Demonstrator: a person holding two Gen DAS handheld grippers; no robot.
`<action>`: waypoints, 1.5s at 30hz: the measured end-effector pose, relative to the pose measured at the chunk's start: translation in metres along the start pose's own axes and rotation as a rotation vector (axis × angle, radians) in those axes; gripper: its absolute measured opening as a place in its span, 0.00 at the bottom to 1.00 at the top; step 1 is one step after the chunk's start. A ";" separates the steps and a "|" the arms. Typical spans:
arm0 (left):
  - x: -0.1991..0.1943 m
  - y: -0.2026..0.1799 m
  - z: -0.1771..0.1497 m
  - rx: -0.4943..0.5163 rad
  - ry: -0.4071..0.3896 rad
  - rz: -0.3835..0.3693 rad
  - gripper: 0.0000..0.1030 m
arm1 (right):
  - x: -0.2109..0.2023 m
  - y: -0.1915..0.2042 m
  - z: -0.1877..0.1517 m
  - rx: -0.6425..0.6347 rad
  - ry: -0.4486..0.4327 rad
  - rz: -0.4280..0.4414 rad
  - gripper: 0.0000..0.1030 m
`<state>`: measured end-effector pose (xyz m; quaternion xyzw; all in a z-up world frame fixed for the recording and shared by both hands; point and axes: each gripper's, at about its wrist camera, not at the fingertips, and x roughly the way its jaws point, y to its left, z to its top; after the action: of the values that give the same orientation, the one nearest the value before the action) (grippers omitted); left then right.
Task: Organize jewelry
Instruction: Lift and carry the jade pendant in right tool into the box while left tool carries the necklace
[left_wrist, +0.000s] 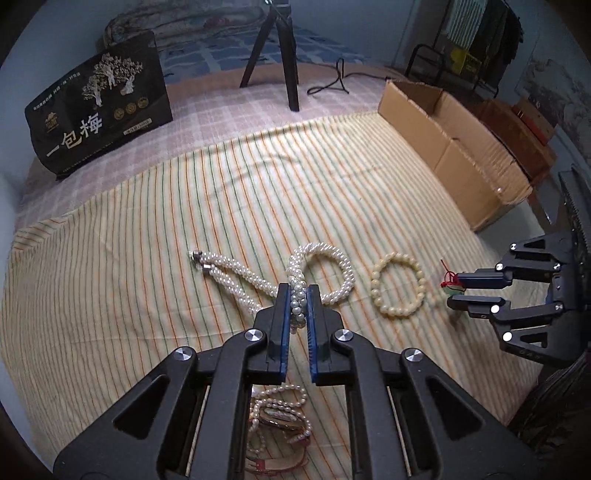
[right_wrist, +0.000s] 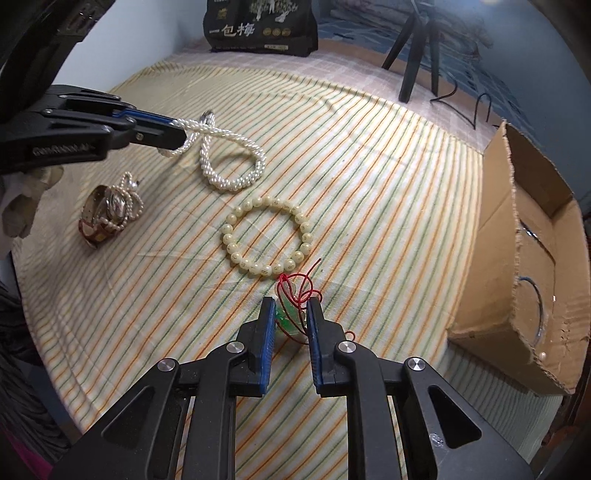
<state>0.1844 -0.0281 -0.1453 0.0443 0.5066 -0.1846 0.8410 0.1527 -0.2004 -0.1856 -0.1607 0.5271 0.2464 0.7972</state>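
Left gripper (left_wrist: 298, 295): clamped on the pearl rope necklace (left_wrist: 334, 266), its loop trailing ahead over mid-cloth.
Right gripper (right_wrist: 291, 314): narrow, green pendant (right_wrist: 286, 319) between the pads, contact unclear.
Cardboard box (right_wrist: 517, 236): at the striped cloth's (right_wrist: 369, 166) right edge, nearer the right gripper.

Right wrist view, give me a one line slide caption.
Right gripper straddles a green pendant on red cord while the left gripper clamps a pearl necklace.

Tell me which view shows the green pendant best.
The right wrist view: the green pendant on its red cord sits close up between the right tongs. The left wrist view shows it only small and distant at those tongs' tips.
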 end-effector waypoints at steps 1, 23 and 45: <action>-0.003 0.000 0.001 -0.007 -0.005 -0.005 0.05 | -0.003 0.000 -0.001 0.002 -0.007 -0.005 0.14; -0.076 -0.002 0.020 -0.122 -0.200 -0.115 0.05 | -0.065 -0.001 -0.004 0.033 -0.143 -0.035 0.14; -0.129 -0.046 0.056 -0.088 -0.346 -0.202 0.05 | -0.123 -0.045 -0.005 0.131 -0.273 -0.106 0.14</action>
<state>0.1610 -0.0508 -0.0012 -0.0760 0.3639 -0.2504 0.8939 0.1349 -0.2678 -0.0741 -0.1010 0.4196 0.1888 0.8821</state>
